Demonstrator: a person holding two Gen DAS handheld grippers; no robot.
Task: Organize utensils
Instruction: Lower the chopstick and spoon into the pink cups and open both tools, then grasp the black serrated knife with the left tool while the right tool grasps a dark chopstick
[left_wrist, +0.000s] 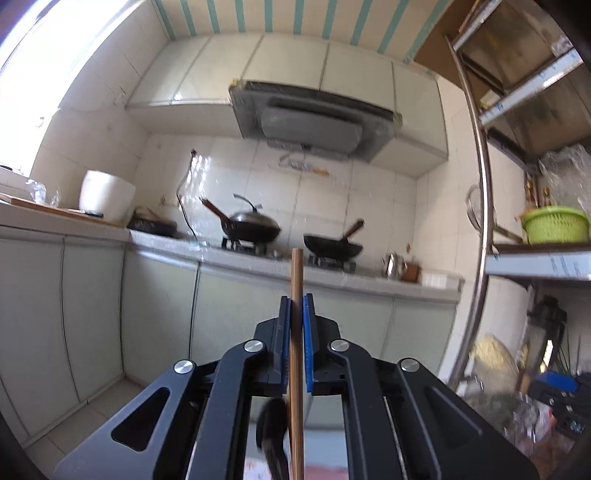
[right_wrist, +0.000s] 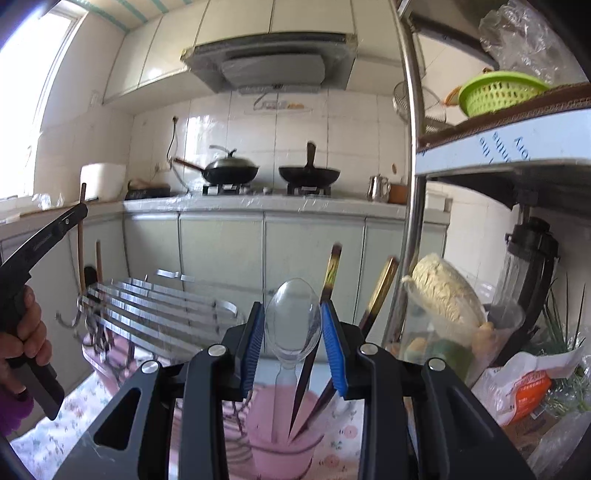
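Observation:
My left gripper (left_wrist: 296, 308) is shut on the wooden handle (left_wrist: 296, 350) of a utensil held upright; its dark head (left_wrist: 271, 432) hangs below the fingers. It also shows in the right wrist view at far left (right_wrist: 79, 218). My right gripper (right_wrist: 293, 321) is open around the bowl of a clear plastic spoon (right_wrist: 293, 321), which stands upright in a pink cup (right_wrist: 280, 443). Two dark chopsticks with gold tops (right_wrist: 330, 273) stand in the same cup. The blue pads (right_wrist: 334, 347) flank the spoon bowl; whether they touch it I cannot tell.
A metal rack with slats (right_wrist: 159, 310) stands left of the cup on a floral tablecloth (right_wrist: 55, 439). A steel shelf unit (right_wrist: 413, 184) holds a green basket (right_wrist: 498, 90), a blender (right_wrist: 528, 266) and bags at right. Two woks (right_wrist: 308, 173) sit on the far stove.

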